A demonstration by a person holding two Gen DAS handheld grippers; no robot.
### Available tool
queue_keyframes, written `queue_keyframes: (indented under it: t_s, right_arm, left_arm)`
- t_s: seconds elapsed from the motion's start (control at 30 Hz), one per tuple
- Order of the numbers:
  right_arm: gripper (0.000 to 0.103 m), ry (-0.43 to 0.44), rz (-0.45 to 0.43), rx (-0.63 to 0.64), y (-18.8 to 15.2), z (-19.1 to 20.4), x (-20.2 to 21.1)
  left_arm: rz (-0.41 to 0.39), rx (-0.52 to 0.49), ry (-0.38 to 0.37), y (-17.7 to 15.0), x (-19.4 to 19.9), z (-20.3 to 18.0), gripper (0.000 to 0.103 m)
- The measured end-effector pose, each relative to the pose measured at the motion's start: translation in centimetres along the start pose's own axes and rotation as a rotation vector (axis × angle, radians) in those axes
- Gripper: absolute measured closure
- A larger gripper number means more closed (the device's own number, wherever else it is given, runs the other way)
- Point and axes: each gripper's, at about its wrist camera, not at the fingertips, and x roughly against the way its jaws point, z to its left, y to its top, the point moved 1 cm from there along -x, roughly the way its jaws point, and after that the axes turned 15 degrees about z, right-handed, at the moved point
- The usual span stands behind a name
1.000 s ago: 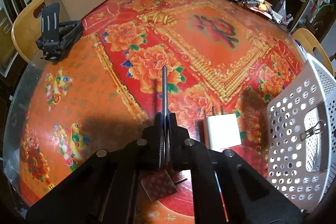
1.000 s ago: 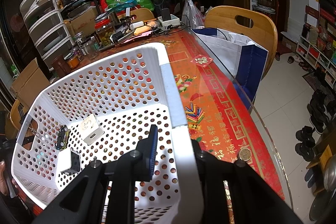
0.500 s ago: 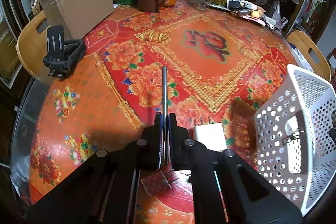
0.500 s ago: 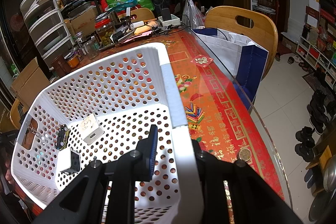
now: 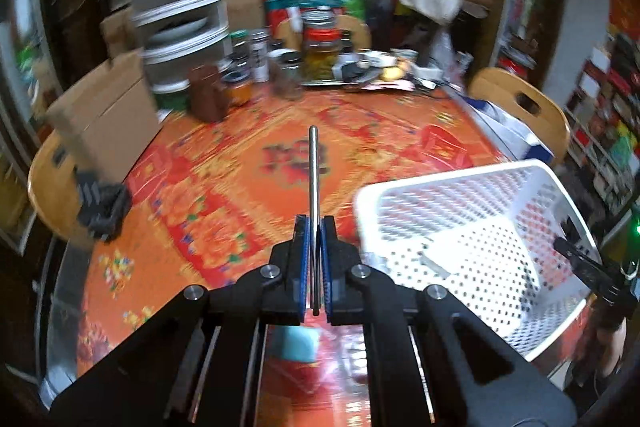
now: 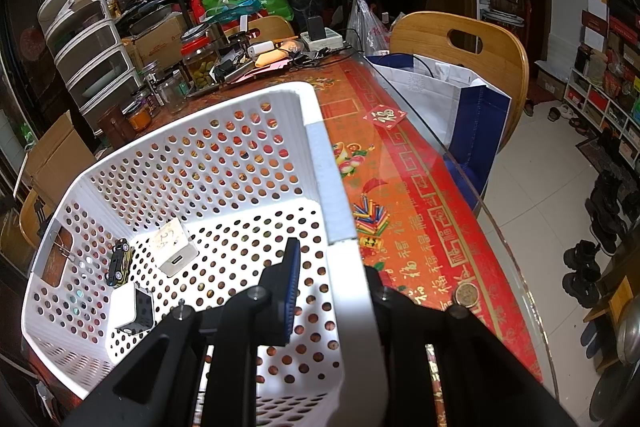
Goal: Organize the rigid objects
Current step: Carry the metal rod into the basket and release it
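Lifted off the table (image 5: 224, 163), left gripper (image 5: 316, 267) clamps a thin metal rod (image 5: 313, 195), its blurred view hiding detail; right gripper (image 6: 332, 291) pinches the basket (image 6: 328, 163) wall.

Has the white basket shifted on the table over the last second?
No. In the right wrist view the white basket keeps the same place against the wooden chair and the tablecloth pattern, its wall clamped in the right gripper.

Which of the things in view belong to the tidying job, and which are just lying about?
Part of the job:
- thin metal rod, clamped in the left claw
- white basket, its wall gripped by the right claw
- white charger, toy car and white adapter, in the basket

Lying about:
- jars
- cardboard box
- coin
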Motion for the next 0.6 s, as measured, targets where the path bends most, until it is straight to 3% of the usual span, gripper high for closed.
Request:
queue_keyframes:
  t_s: [0.17,0.27,0.5,0.6]
  right_arm:
    - [0.084,0.001,0.001,0.000,0.0,-0.1,0.0]
    - [0.084,0.000,0.002,0.002,-0.1,-0.1,-0.1]
    - [0.084,0.001,0.002,0.002,-0.1,-0.1,-0.1]
    - [0.084,0.001,0.001,0.001,-0.1,-0.1,-0.1]
  left_arm:
    - [0.057,-0.147,0.028,0.2,-2.3,-7.0,0.098]
    - [0.142,-0.212,0.040,0.0,-5.2,-9.8,0.098]
    - [0.293,-0.257,0.104,0.3,-10.7,-10.8,0.098]
    - [0.298,-0.277,0.120,0.0,-11.3,-11.2,0.098]
